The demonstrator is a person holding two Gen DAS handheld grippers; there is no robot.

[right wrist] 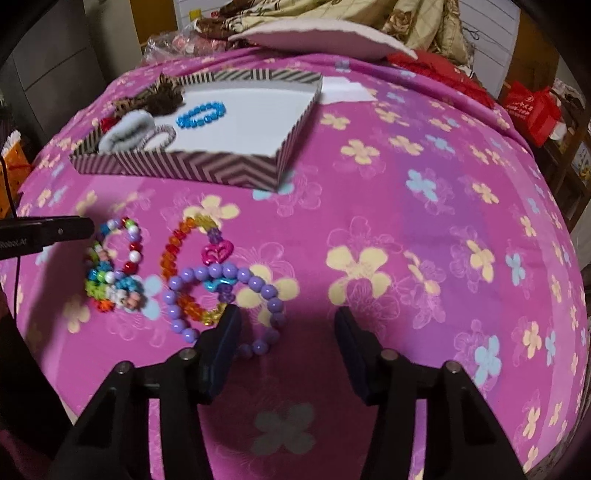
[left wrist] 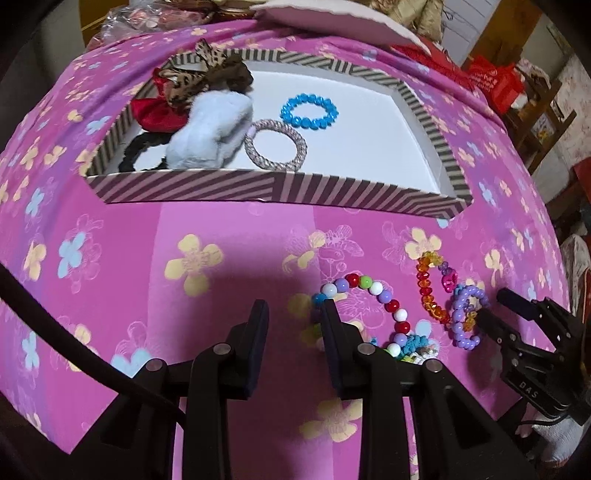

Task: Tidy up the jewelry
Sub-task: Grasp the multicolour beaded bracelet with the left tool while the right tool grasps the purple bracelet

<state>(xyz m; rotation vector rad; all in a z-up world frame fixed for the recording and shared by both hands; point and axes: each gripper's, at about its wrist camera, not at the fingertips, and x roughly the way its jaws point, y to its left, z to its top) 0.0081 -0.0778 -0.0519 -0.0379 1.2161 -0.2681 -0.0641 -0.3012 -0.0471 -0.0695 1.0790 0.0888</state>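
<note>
On the pink flowered cloth, left gripper stands apart and empty, one finger hiding part of the multicoloured round-bead bracelet. Next, orange faceted bracelet, then purple bead bracelet partly behind right gripper, apart, gripping nothing. Striped cardboard box sits beyond.

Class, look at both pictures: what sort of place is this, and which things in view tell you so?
Probably a lived-in room at home, not a workshop. A pink flowered cloth covers the surface, bedding is heaped behind it, and a striped box holds hair ties.
</note>
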